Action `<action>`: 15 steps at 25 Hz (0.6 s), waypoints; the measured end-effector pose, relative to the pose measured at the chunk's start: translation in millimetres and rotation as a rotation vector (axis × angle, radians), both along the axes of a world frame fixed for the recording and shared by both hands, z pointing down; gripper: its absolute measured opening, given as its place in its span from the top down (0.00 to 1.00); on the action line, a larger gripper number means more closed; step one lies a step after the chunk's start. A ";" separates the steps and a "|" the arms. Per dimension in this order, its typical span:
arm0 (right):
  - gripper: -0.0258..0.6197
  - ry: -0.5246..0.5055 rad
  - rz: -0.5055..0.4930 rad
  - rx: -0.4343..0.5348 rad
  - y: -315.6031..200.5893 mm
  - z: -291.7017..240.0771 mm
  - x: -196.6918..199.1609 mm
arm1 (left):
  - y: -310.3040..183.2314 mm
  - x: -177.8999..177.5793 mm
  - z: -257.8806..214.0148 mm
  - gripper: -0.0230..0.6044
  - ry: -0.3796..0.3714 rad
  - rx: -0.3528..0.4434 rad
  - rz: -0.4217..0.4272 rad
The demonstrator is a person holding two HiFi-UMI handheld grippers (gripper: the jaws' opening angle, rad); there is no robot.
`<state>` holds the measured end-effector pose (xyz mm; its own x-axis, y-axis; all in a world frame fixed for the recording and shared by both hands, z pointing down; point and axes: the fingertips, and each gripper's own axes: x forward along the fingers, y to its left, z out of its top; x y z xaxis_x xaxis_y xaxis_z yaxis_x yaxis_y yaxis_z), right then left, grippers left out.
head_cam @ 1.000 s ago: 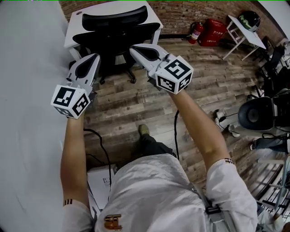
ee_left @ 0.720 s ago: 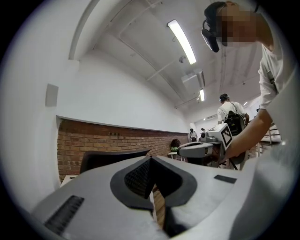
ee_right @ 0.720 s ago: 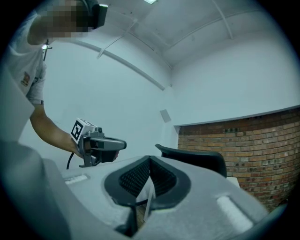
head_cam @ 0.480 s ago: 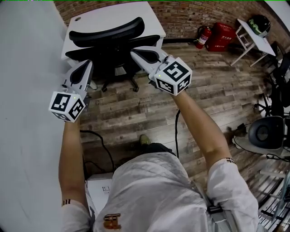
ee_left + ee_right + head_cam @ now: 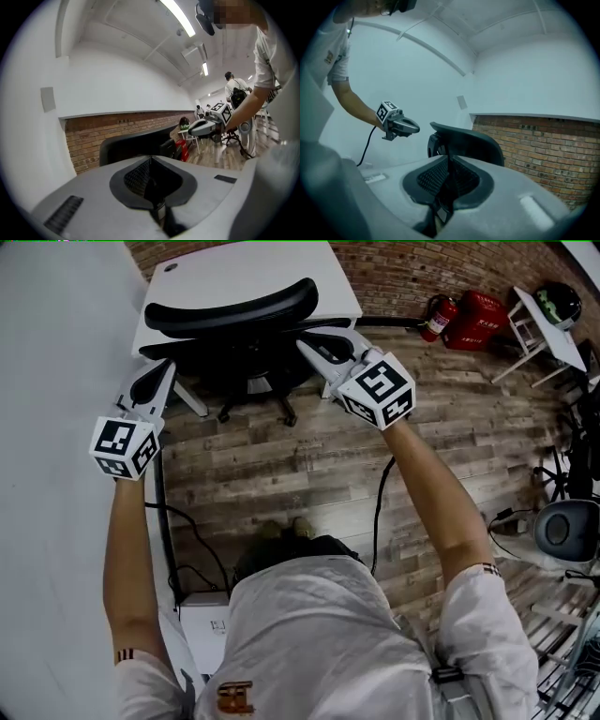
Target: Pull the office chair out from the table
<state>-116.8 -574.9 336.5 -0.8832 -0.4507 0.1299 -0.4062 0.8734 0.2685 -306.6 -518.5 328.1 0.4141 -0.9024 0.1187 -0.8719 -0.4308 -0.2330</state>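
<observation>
Currently, the black office chair stands pushed in against the white worktop at the top of the head view. Its curved backrest faces the person and its seat lies partly under the worktop's edge. The left hand-held gripper is held out at the chair's left side, just beside the seat edge. Its own view shows the jaws closed together with nothing between them, and the chair's backrest rises beyond their tips. The right hand-held gripper reaches in at the chair's right side, its tip over the seat's right edge in the head view; whether it touches the chair cannot be told. Its jaws are likewise pressed together and empty, with the backrest a little past them in the right gripper view. The person stands on a wooden plank floor, both arms stretched forward, and a black cable trails down beneath the right forearm. A brick wall runs behind the worktop, and near it to the right stand a red fire extinguisher and a red box. Farther right, a small white table carries a dark helmet.
</observation>
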 end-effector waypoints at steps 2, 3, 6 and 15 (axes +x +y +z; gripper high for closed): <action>0.89 0.054 0.015 0.009 -9.3 6.2 -0.7 | -8.8 -15.8 8.4 0.95 -0.074 -0.033 0.000; 0.86 0.080 0.024 0.011 -13.9 9.1 -0.4 | -12.8 -22.9 12.7 0.94 -0.116 -0.050 0.002; 0.81 0.162 0.048 0.014 -28.1 17.7 4.7 | -24.9 -39.7 23.0 0.87 -0.237 -0.098 0.023; 0.67 0.426 0.072 0.021 -77.3 47.4 16.0 | -67.1 -87.5 66.9 0.61 -0.583 -0.232 0.105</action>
